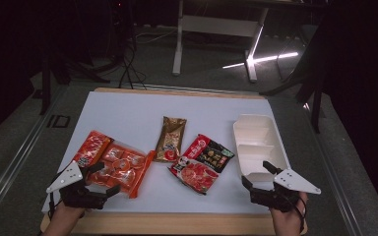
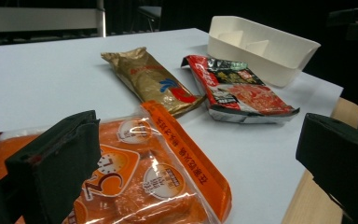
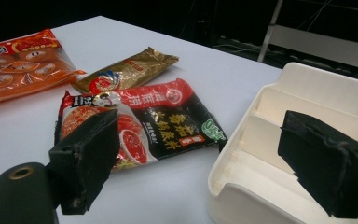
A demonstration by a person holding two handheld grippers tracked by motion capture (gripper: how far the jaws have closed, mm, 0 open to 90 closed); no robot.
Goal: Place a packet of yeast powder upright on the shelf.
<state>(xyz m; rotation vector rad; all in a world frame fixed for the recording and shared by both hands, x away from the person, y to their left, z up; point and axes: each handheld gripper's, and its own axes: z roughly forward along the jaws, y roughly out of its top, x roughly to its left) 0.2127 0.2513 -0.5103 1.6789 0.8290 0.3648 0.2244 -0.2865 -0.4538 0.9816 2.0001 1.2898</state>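
On the white table (image 1: pixel 128 113) we hold both grippers low at the near edge. Our left gripper (image 1: pixel 104 181) has its jaws spread wide, nothing between them; the orange pack (image 1: pixel 114 166) lies flat just under and ahead of its fingers (image 2: pixel 58 161), apparently not pinched. Our right gripper (image 1: pixel 259 176) is also wide open and empty, its fingers (image 3: pixel 86 154) straddling the near corner of the white tray (image 1: pixel 256 142). Between them lie the red pouch (image 1: pixel 202 162) and the gold packet (image 1: pixel 170 139), near each other.
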